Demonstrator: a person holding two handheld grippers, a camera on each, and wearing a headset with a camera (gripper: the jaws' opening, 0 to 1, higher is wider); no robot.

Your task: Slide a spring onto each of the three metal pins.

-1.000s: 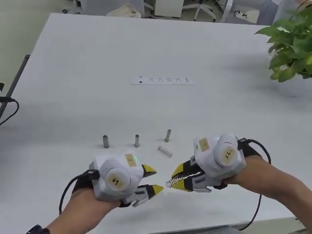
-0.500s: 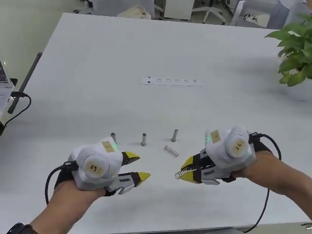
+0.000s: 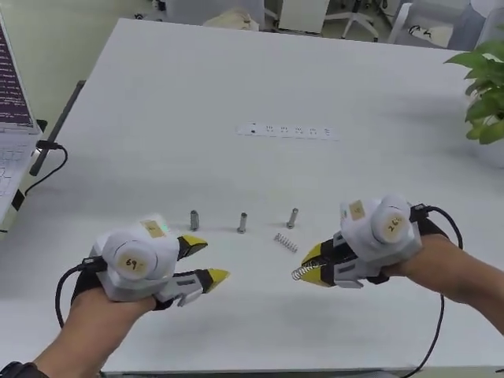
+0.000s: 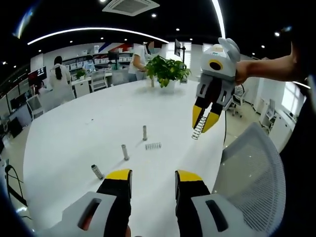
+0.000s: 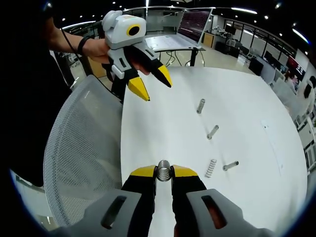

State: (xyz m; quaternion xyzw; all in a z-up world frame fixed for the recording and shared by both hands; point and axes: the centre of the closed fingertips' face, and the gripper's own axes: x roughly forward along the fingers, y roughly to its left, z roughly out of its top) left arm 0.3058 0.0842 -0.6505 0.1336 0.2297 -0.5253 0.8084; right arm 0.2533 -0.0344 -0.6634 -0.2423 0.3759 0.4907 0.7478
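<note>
Right gripper (image 3: pixel 306 270) grips spring (image 3: pixel 297 274) near table (image 3: pixel 260 339) front edge

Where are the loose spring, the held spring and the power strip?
loose spring (image 3: pixel 286 242): head view, middle coils.
held spring (image 5: pixel 163 170): right gripper view, round end.
power strip (image 3: pixel 288 131): head view, top face.

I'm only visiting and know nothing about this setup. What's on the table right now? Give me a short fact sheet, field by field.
Surface: white table
Pins: three short metal pins, upright in a row
Leftmost pin: looks thicker, seems to carry a spring
Loose coiled metal spring: lying on the table near the rightmost pin, not touching it
Right gripper: shut on a second spring
Left gripper: open, empty
Further back: white power strip, green leafy plant
</note>
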